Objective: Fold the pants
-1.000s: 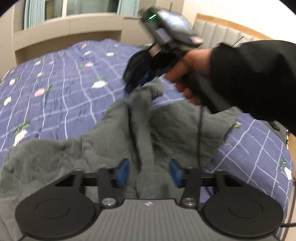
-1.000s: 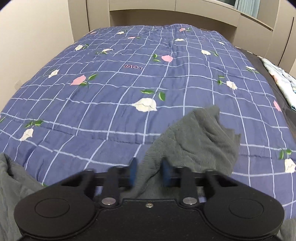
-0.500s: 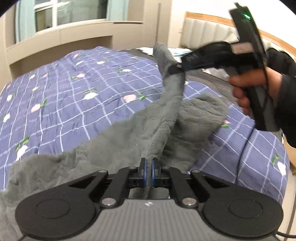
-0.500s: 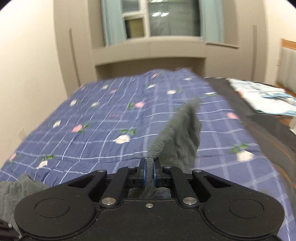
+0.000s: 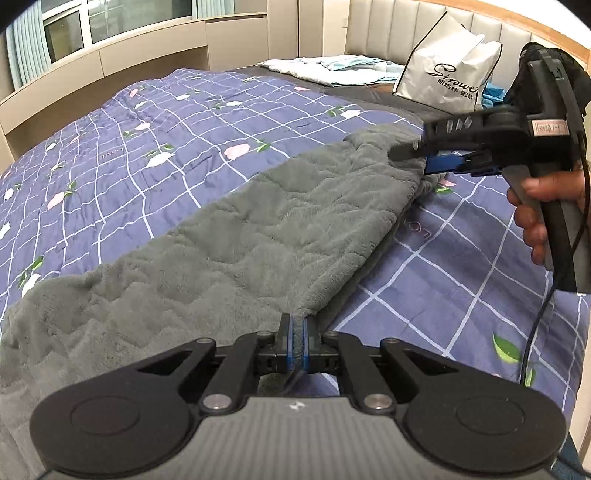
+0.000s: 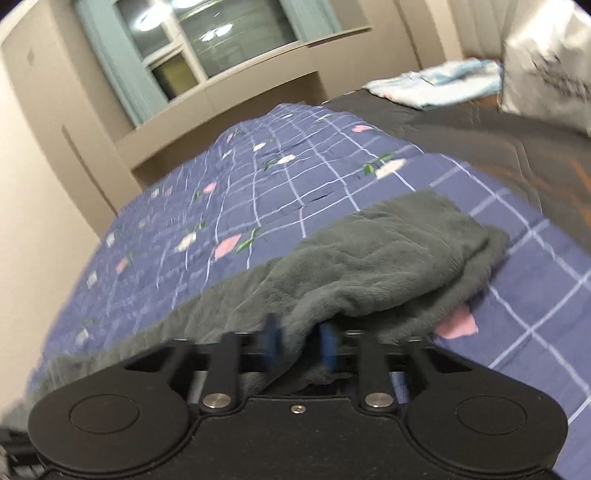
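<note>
A: Pants lie stretched in a long grey fleece band across the blue checked quilt, running from the near corner toward the far right side of the bed. Surface looks mostly flat, a few shallow creases.

B: Left gripper?

A: Blue pads pressed together on the near edge of the fabric; a fold of fleece is pinched between them and rises out of the jaws.

B: Right gripper?

A: Seen from the left wrist camera, it sits at the far end of the pants, held by a hand in a dark sleeve. In its own view the right gripper is blurred, jaws have just been opening, and the blue fingers stand apart. Fleece lies between them, but the pads do not press on it.

B: Far end of the garment?

A: The pants bunch into a rounded double layer there, resting on the quilt.

B: Surroundings?

A: White paper bag against the padded headboard, with pale folded cloth beside it on a dark sheet. Window with teal curtains behind.
</note>
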Motion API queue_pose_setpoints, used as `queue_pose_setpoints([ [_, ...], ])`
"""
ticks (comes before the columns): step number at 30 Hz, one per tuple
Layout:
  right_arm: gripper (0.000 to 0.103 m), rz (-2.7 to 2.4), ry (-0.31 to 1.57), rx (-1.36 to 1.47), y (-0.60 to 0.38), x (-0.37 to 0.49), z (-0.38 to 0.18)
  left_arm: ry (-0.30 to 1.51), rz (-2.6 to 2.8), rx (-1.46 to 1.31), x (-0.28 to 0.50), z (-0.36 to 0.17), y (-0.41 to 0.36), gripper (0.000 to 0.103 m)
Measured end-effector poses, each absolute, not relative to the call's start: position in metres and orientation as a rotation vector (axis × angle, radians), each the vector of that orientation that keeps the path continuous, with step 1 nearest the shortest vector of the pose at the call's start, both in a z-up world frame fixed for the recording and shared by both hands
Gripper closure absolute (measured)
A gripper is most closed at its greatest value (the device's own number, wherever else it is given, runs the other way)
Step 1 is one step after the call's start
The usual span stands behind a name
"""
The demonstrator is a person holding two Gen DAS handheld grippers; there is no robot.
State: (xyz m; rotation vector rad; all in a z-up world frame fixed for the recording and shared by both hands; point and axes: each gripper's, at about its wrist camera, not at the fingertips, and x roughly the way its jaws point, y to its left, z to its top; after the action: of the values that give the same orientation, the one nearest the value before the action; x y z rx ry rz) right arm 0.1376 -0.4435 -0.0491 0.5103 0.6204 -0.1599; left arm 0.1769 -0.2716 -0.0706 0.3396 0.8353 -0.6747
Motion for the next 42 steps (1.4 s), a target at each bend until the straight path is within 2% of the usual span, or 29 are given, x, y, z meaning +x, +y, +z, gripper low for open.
queue_pose_setpoints([
  [1,0.039,-0.160,0.604,0.547,-0.450,0.136,-0.051,0.836,-0.674,0.341,0.177,-0.070,-0.271,0.099],
  [2,0.037,-0.166,0.581,0.583,-0.457,0.135,-0.052,0.837,-0.672,0.343,0.177,-0.070,-0.272,0.099],
  [5,0.037,-0.204,0.529,0.646,-0.476,0.133,-0.054,0.841,-0.666,0.347,0.178,-0.071,-0.274,0.099],
  [6,0.042,-0.225,0.522,0.667,-0.482,0.135,-0.054,0.840,-0.664,0.345,0.178,-0.071,-0.275,0.099],
  [7,0.047,-0.244,0.520,0.682,-0.486,0.139,-0.054,0.839,-0.660,0.342,0.178,-0.071,-0.276,0.099],
  [8,0.066,-0.263,0.520,0.693,-0.492,0.142,-0.054,0.838,-0.657,0.340,0.178,-0.070,-0.276,0.099],
  [9,0.089,-0.285,0.524,0.690,-0.497,0.145,-0.053,0.836,-0.655,0.338,0.178,-0.069,-0.276,0.099],
  [10,0.094,-0.303,0.532,0.672,-0.501,0.147,-0.052,0.829,-0.653,0.334,0.177,-0.068,-0.275,0.099],
  [17,0.096,-0.312,0.443,0.515,-0.499,0.141,-0.027,0.811,-0.663,0.348,0.177,-0.062,-0.282,0.099],
  [22,0.094,-0.362,0.535,0.509,-0.506,0.141,-0.053,0.856,-0.671,0.346,0.180,-0.076,-0.285,0.095],
  [24,0.084,-0.373,0.581,0.511,-0.507,0.142,-0.064,0.861,-0.675,0.341,0.181,-0.075,-0.283,0.089],
  [25,0.080,-0.377,0.594,0.510,-0.506,0.142,-0.066,0.861,-0.674,0.338,0.182,-0.074,-0.282,0.075],
  [26,0.071,-0.382,0.596,0.505,-0.505,0.141,-0.067,0.861,-0.670,0.335,0.183,-0.072,-0.280,0.063],
  [27,0.058,-0.383,0.592,0.497,-0.504,0.141,-0.068,0.854,-0.661,0.330,0.184,-0.070,-0.278,0.039],
  [28,0.050,-0.380,0.590,0.486,-0.503,0.141,-0.066,0.842,-0.643,0.326,0.185,-0.067,-0.275,0.030],
  [30,0.016,-0.384,0.588,0.450,-0.497,0.139,-0.063,0.822,-0.613,0.316,0.190,-0.061,-0.267,0.030],
  [32,0.008,-0.409,0.584,0.391,-0.488,0.136,-0.059,0.815,-0.576,0.290,0.200,-0.054,-0.251,0.029],
  [36,0.001,-0.395,0.562,0.263,-0.463,0.129,-0.049,0.859,-0.432,0.204,0.240,-0.050,-0.201,0.029],
  [42,0.001,-0.289,0.532,0.192,-0.424,0.120,-0.044,0.990,-0.247,-0.043,0.307,-0.067,-0.124,0.031],
])
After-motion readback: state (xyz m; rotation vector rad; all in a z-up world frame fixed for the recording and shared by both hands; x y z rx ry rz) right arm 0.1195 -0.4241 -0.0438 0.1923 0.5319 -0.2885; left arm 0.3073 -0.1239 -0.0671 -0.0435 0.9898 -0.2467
